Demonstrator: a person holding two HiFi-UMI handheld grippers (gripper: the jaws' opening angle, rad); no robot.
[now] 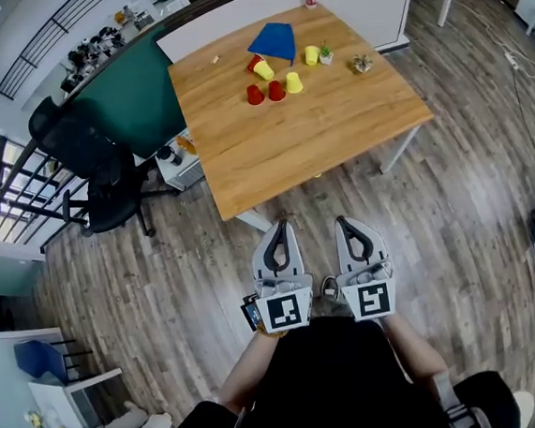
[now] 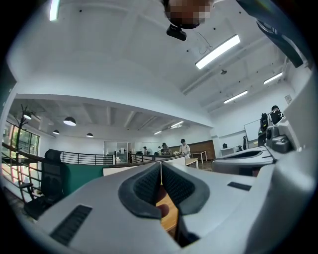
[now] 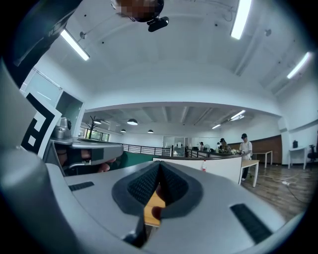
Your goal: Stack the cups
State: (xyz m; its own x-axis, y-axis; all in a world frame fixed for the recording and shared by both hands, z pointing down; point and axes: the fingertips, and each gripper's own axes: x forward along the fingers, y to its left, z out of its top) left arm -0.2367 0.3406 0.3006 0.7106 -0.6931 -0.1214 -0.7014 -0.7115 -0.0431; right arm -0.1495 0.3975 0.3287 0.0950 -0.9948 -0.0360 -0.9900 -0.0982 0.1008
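L gripper (image 1: pixel 279 228), R gripper (image 1: pixel 343 222): jaws shut tip-to-tip, nothing held; ribbed dark pads (image 2: pixel 147 186) seen. Tapered red cups (image 1: pixel 254 95) + yellow cups (image 1: pixel 293 83) grouped at far side of wood-grain table (image 1: pixel 318 147), well apart from grippers. One red cup partly hidden behind a yellow, near blue cloth (image 1: pixel 273 41).

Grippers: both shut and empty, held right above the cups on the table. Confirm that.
Not above the cups. The head view shows the left gripper and right gripper, both shut and empty, held over the floor, short of the table with the cups.
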